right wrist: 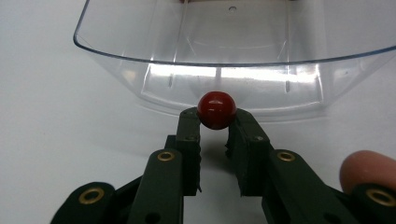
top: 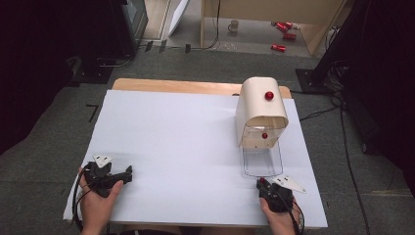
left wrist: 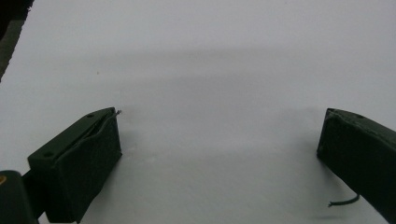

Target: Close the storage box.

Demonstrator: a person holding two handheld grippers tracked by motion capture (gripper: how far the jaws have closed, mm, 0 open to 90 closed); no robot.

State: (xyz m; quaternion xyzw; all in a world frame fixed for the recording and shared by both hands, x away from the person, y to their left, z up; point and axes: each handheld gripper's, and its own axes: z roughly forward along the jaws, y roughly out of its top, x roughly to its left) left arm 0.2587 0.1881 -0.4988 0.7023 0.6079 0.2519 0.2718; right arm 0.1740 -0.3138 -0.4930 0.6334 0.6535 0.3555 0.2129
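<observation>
- A red ball (right wrist: 216, 109) is held tight between the jaws of the right gripper (right wrist: 215, 122), at their tips.
- The ball is seen just in front of the clear tray's (right wrist: 116, 51) curved rim, low near the white sheet (top: 171, 147).
- The tray is pulled out of a cream box (top: 259, 105) with a red knob (top: 269, 95), near the sheet's right edge.
- The left gripper (left wrist: 219, 135) is kept wide, with nothing between its jaws, by the sheet's near left corner.
- A big bare stretch of sheet is left between the two grippers.
</observation>
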